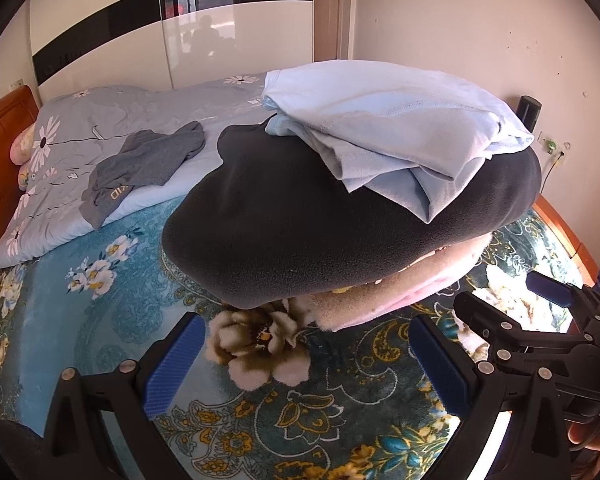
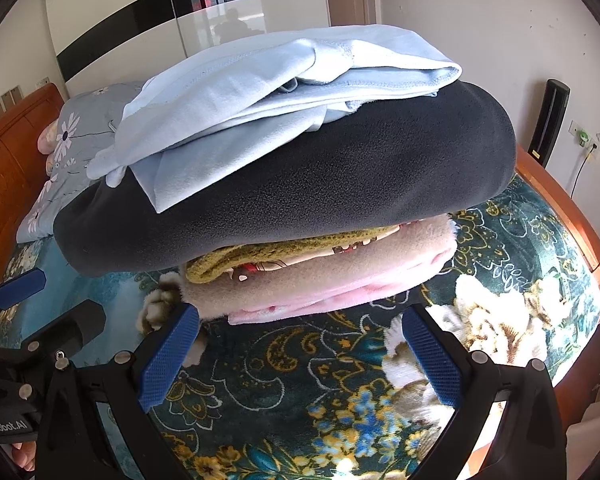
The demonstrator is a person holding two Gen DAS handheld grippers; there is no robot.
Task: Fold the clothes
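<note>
The left hand-held gripper (image 1: 304, 364) is held low and level just above the teal floral plush bedspread (image 1: 112, 320), its blue ribbed fingers (image 1: 172, 368) spread wide with nothing between them, aimed at the front of a stack of folded clothes. The right hand-held gripper (image 2: 300, 356) sits beside it in the same low, forward-pointing pose, fingers likewise spread and empty, their tips just short of the stack's bottom edge; each gripper shows at the edge of the other's view, and fingers of the person's hand (image 2: 20, 454) wrap the left handle. The stack rests on the bedspread directly ahead: a pink fleece garment (image 2: 340, 292) at the bottom, an olive-yellow patterned piece (image 2: 280, 252) above it, a thick dark charcoal fleece garment (image 2: 300, 200) over that, and a loosely folded pale blue cotton garment (image 2: 240, 112) on top. Farther back to the left, a crumpled grey knit garment (image 1: 148, 164) lies unfolded on a light blue daisy-print quilt (image 1: 72, 120). Beyond stand the orange wooden headboard (image 1: 0, 152) and a glossy white wardrobe with a black band (image 1: 140, 32).
</note>
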